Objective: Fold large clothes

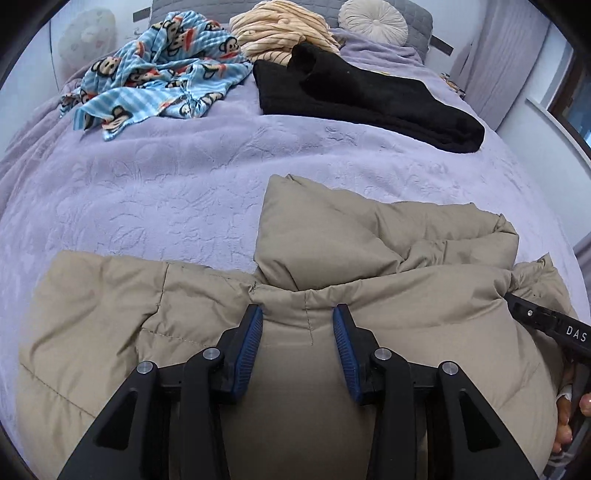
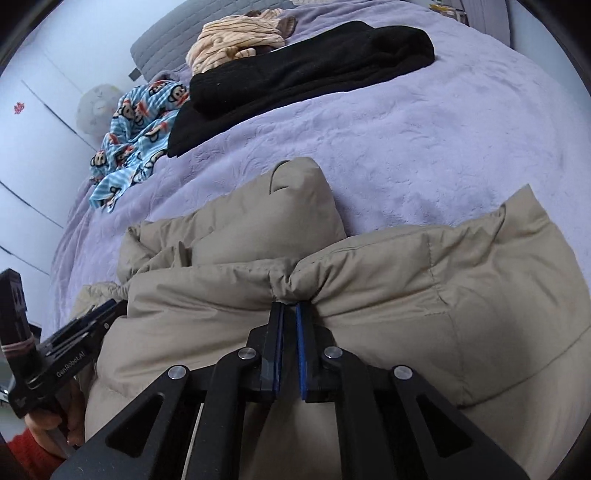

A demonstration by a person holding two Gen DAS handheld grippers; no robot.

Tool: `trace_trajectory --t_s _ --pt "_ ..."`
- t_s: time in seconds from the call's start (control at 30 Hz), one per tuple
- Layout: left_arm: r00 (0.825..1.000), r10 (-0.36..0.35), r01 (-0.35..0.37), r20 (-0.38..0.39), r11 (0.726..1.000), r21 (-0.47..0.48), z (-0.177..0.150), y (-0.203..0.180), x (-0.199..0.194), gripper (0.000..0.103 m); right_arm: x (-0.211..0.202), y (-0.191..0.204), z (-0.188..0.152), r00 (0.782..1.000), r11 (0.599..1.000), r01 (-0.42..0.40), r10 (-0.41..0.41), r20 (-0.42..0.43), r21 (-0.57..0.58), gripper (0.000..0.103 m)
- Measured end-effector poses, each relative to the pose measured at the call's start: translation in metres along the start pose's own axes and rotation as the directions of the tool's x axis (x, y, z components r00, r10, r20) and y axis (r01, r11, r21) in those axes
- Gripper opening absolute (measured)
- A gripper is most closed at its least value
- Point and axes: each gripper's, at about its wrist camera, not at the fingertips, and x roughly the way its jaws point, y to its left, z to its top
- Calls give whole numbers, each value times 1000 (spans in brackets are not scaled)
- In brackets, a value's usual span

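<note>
Your left gripper [image 1: 297, 314] sits with its 2 blue-padded fingers [image 1: 251, 350] spread apart, released, pressing down over a bulge of the tan puffer jacket [image 1: 406, 295] with nothing pinched between them. Your right gripper [image 2: 289, 306] is clenched on a bunched ridge of the same jacket, the fabric gathering into tight creases right at the fingertips. In the left wrist view the right tool shows at the far right edge, lying against the jacket's side.

The jacket lies at the near edge of the bed, rumpled, with 1 puffy section standing up past both grippers and the rest spreading to either side.

Under it is the lavender bedspread [image 1: 166, 184]. Farther up the bed, well apart from the jacket, a black garment [image 1: 369, 103] lies flat. Beside it on the left is a crumpled blue monkey-print cloth [image 1: 159, 70], and behind them a cream striped garment [image 1: 280, 33] is heaped just beside a round white cushion [image 1: 373, 20] against the grey quilted headboard [image 2: 166, 40].
</note>
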Motion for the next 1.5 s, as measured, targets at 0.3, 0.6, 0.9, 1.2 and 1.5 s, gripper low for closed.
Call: trace_trajectory --t_s 0.3,0.6,0.9,1.2,1.5 --pt "999 42 -42 -17 999 -29 -7 2 -35 42 -10 -2 8 999 996 -30 32 -19 89 10" --pt "997 65 -66 -41 998 -20 -59 21 -92 45 -68 -2 -45 997 991 -70 69 16 116 11" --pt "985 84 -94 -150 994 -61 -122 36 -127 58 -119 -7 -121 997 980 -80 80 4 183 11" --pt "976 96 -114 -196 990 -78 -156 38 -139 100 -131 -26 -176 996 949 -43 63 -55 313 16" --pt "970 110 -126 -217 990 -65 -162 40 -134 102 -134 -28 -189 998 943 -25 45 -54 332 56"
